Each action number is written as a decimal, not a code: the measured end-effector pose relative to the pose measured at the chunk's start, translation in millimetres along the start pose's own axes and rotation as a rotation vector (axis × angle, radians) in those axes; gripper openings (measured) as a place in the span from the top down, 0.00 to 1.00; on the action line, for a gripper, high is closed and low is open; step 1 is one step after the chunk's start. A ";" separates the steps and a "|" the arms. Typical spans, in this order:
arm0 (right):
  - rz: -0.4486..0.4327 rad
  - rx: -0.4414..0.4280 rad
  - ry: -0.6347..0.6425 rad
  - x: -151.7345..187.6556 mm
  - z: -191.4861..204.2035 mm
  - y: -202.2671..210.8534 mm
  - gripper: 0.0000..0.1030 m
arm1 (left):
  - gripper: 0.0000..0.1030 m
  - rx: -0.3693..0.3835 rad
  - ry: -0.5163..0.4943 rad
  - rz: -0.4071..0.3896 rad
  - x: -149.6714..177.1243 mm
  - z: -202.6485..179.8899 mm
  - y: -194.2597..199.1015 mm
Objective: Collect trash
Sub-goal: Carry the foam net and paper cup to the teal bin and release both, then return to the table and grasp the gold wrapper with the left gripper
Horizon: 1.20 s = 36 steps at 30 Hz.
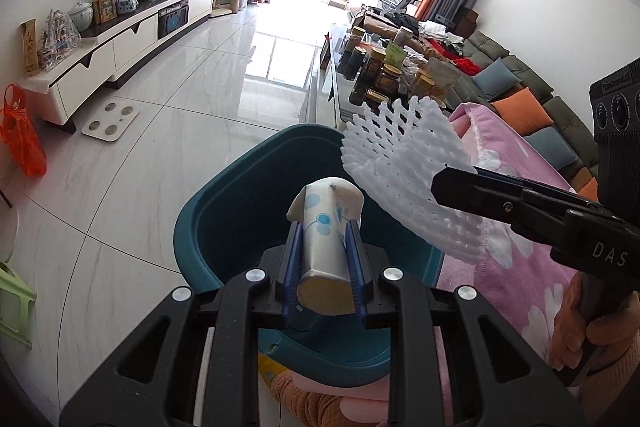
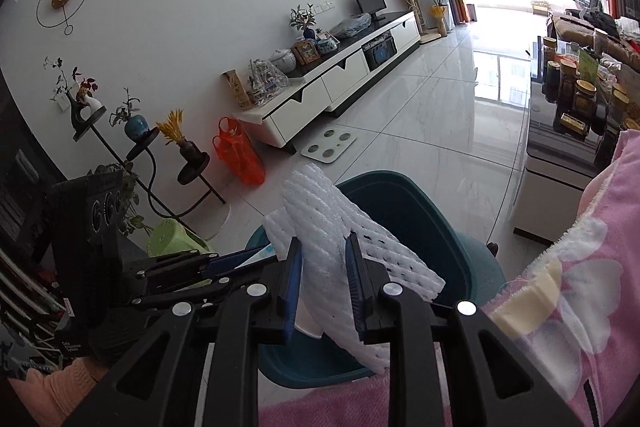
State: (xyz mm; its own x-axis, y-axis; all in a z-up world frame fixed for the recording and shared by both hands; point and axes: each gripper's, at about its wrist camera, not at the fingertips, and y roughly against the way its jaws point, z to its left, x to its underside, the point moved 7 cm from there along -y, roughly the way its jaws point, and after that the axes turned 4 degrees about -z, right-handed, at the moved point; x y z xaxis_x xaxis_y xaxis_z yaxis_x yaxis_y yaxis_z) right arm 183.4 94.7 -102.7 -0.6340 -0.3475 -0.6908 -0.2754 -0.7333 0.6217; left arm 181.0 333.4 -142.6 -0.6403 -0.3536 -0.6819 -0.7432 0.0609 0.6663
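My left gripper (image 1: 323, 233) is shut on a crushed white paper cup (image 1: 324, 239) with blue flowers, held above the open teal trash bin (image 1: 224, 211). My right gripper (image 2: 323, 247) is shut on a white foam fruit net (image 2: 340, 239), held over the same bin (image 2: 420, 203). In the left wrist view the foam net (image 1: 404, 163) hangs over the bin's right rim, with the right gripper (image 1: 452, 183) coming in from the right. In the right wrist view the left gripper's fingers (image 2: 224, 261) reach in from the left, the cup mostly hidden.
A pink flowered blanket (image 1: 512, 251) lies right of the bin. A glass coffee table (image 1: 384, 75) crowded with jars stands beyond, a sofa (image 1: 532, 95) to the right. A white TV cabinet (image 1: 120, 43), a bathroom scale (image 1: 111, 123) and an orange bag (image 1: 22, 135) are left.
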 end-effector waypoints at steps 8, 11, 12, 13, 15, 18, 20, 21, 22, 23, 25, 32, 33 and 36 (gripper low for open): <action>0.043 0.050 -0.033 6.7 -11.5 -8.8 0.69 | 0.69 -0.014 0.014 0.041 9.0 -12.1 -37.4; 0.031 0.052 -0.043 6.4 -15.4 -5.4 0.67 | 0.66 -0.022 0.022 0.031 6.9 -13.6 -40.8; 0.028 0.054 -0.045 6.0 -17.1 -4.0 0.65 | 0.65 -0.022 0.024 0.023 7.9 -13.9 -38.7; 0.027 0.054 -0.049 6.4 -17.8 -2.7 0.61 | 0.64 -0.024 0.025 0.014 6.7 -15.0 -36.7; 0.011 0.048 -0.056 5.0 -19.0 2.3 0.59 | 0.60 -0.035 0.022 -0.012 9.9 -17.6 -27.5; 0.005 0.043 -0.065 4.7 -21.9 4.3 0.56 | 0.58 -0.042 0.020 -0.042 7.6 -19.0 -14.6; -0.001 0.040 -0.066 5.4 -21.7 7.8 0.56 | 0.56 -0.043 0.013 -0.059 6.0 -21.6 -6.6; -0.004 0.037 -0.068 6.1 -21.7 10.5 0.56 | 0.54 -0.044 0.007 -0.068 6.4 -22.5 -1.7; -0.013 0.035 -0.070 6.7 -21.7 14.4 0.56 | 0.53 -0.042 -0.001 -0.078 6.6 -24.3 3.8; -0.023 0.034 -0.069 7.0 -21.3 19.7 0.56 | 0.52 -0.040 -0.010 -0.088 6.0 -27.5 8.5; -0.051 0.032 -0.057 8.1 -18.7 34.6 0.56 | 0.48 -0.035 -0.038 -0.114 6.5 -35.0 20.6; -0.187 0.082 -0.002 24.3 -17.0 116.9 0.55 | 0.36 0.079 -0.171 -0.184 19.2 -101.9 59.4; -0.209 0.098 -0.003 29.4 -19.2 131.3 0.54 | 0.35 0.107 -0.194 -0.187 23.5 -114.6 62.8; -0.263 0.153 -0.010 47.4 -29.1 173.7 0.54 | 0.34 0.193 -0.269 -0.178 37.8 -161.8 70.2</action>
State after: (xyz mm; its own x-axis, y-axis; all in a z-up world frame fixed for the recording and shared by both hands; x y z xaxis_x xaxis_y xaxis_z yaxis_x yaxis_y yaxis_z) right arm 126.5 -66.1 -38.2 -0.5332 -0.1513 -0.8323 -0.5360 -0.7008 0.4708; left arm 136.0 173.3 -72.8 -0.5064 -0.1181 -0.8542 -0.8541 0.2046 0.4781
